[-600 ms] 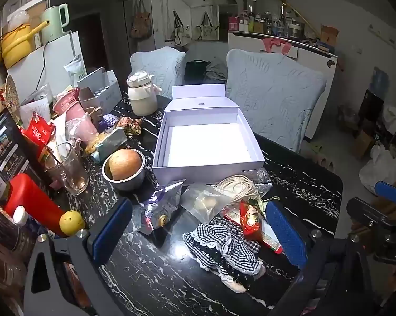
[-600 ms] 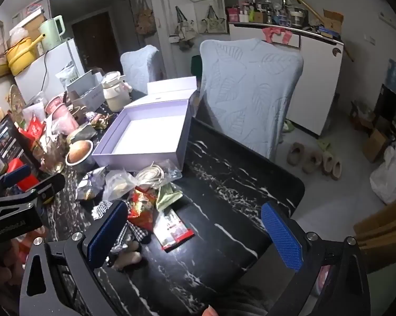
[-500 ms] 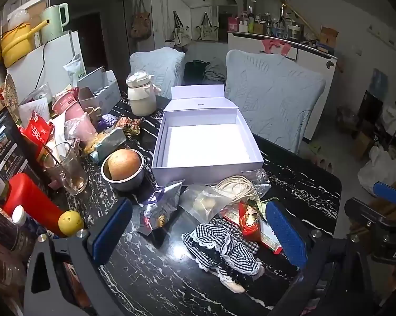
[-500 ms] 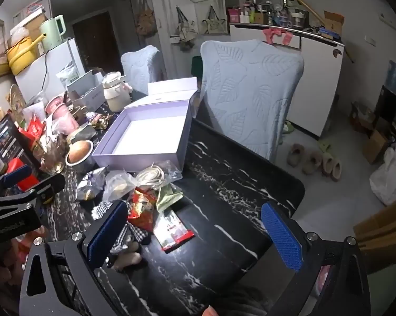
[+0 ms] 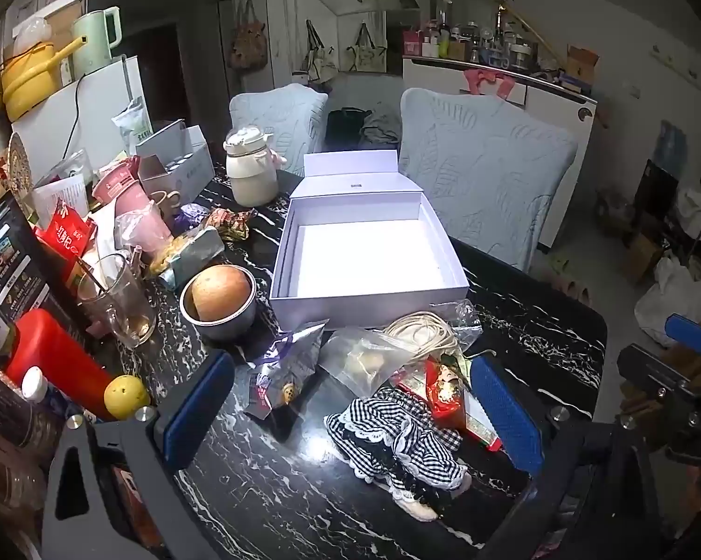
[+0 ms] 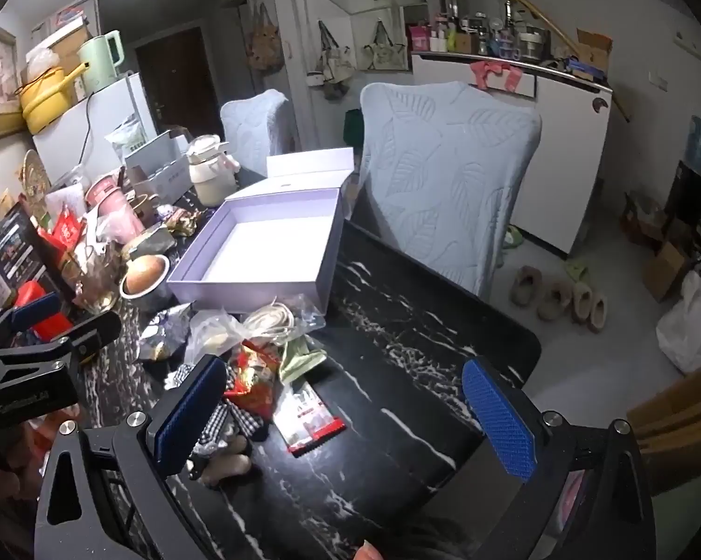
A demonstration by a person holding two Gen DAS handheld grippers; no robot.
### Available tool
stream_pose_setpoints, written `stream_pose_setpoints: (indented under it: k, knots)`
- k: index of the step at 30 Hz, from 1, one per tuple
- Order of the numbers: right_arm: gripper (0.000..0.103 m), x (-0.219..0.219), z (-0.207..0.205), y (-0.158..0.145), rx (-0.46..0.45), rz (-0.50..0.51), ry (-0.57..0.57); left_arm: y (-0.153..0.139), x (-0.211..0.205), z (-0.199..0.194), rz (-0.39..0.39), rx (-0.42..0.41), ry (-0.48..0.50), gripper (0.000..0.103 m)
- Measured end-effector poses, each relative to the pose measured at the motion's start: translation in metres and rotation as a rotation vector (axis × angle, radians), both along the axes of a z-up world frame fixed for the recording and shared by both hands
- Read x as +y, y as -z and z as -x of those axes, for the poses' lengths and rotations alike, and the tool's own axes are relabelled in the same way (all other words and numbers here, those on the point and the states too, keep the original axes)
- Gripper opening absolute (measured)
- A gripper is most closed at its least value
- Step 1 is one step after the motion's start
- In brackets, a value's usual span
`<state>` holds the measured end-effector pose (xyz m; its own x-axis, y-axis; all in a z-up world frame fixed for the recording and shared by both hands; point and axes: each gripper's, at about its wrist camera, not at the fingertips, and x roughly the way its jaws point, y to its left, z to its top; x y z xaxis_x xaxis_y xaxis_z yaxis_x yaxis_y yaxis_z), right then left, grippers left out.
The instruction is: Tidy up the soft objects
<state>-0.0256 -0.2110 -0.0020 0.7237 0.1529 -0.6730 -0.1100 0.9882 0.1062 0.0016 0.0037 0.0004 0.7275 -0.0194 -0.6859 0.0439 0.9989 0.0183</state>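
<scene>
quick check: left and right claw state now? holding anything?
Left claw: open, holding nothing, above the checkered doll.
Right claw: open, holding nothing, over the black table.

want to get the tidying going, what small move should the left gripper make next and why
Probably lower the left gripper onto the checked doll. The gripper is wide open with nothing held, the doll lies on the table just ahead of it, and the white box behind stands open and empty.

A black marbled table (image 6: 397, 326) fills the near scene; two pale-covered chairs (image 6: 444, 177) stand at its far side, a white cabinet (image 6: 570, 140) far right, slippers (image 6: 556, 296) on grey floor (image 6: 598, 354).
</scene>
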Motion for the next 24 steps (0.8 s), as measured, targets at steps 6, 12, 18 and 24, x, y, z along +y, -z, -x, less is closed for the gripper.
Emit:
stream_pose_setpoints:
  k: [6,12,18,24]
  knots:
    - [0.103,0.000,-0.001,0.000,0.006,0.000,-0.005,0.002,-0.001,-0.001,-0.005,0.001,0.004,0.103]
    - [0.103,0.002,-0.002,-0.001,0.003,0.001,-0.019,0.000,0.001,0.001,-0.007,-0.005,-0.003,0.103]
    - [0.103,0.004,-0.002,-0.007,-0.013,0.009,-0.028,-0.002,0.002,0.003,-0.007,-0.010,-0.005,0.103]
    - [0.103,0.007,-0.002,-0.009,-0.015,0.013,-0.040,-0.005,0.001,0.006,-0.007,-0.018,0.000,0.103]
